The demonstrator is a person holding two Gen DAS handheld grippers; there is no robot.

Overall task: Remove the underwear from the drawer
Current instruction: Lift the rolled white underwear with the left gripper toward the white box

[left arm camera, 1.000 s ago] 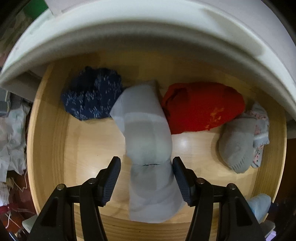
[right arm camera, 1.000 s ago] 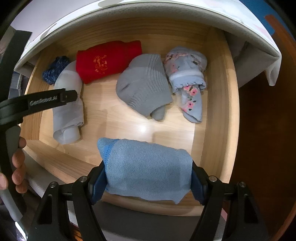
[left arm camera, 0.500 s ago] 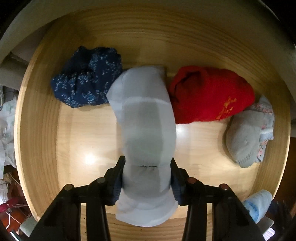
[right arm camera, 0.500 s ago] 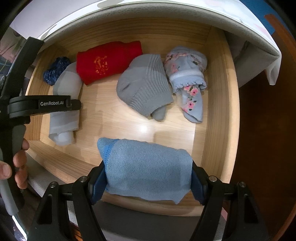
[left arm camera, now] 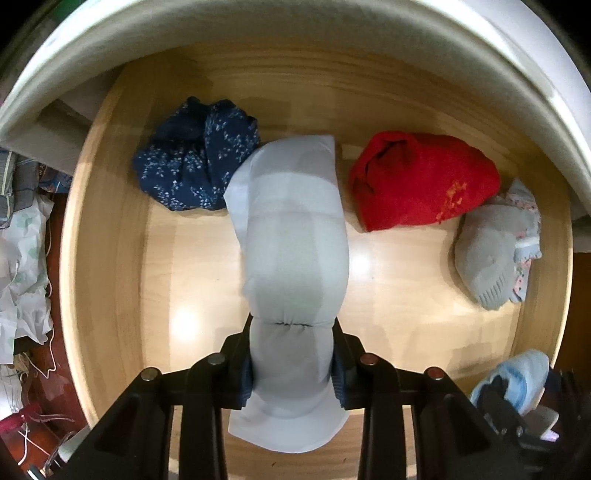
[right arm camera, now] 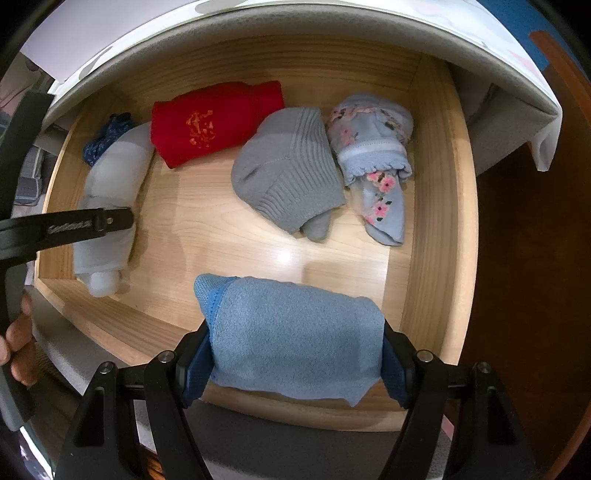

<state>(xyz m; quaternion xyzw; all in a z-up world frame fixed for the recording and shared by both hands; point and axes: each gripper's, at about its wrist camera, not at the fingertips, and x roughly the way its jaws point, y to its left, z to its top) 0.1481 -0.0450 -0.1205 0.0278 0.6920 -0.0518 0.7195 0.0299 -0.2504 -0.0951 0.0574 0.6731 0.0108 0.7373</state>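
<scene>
An open wooden drawer [left arm camera: 110,236] [right arm camera: 436,206] holds several rolled pieces of underwear. In the left wrist view my left gripper [left arm camera: 293,367] pinches the near end of a pale grey roll [left arm camera: 291,236], its jaws still closing on the fabric. The same pale grey roll [right arm camera: 110,184] shows at the drawer's left in the right wrist view, with the left gripper's arm across it. My right gripper [right arm camera: 295,363] is shut on a light blue roll [right arm camera: 295,332], held over the drawer's front edge.
Along the drawer's back lie a navy dotted piece [left arm camera: 195,155], a red piece [left arm camera: 421,181] [right arm camera: 214,122], a grey ribbed piece [right arm camera: 291,173] and a floral blue piece [right arm camera: 373,162]. A pale cabinet top [left arm camera: 295,33] overhangs the back. Cloth clutter [left arm camera: 22,258] lies left of the drawer. A hand [right arm camera: 16,343] grips the left tool.
My left gripper closed from astride the pale grey roll to pinching its near end, squeezing it narrower, and the view shifted a little. The right gripper with the blue roll stayed put.
</scene>
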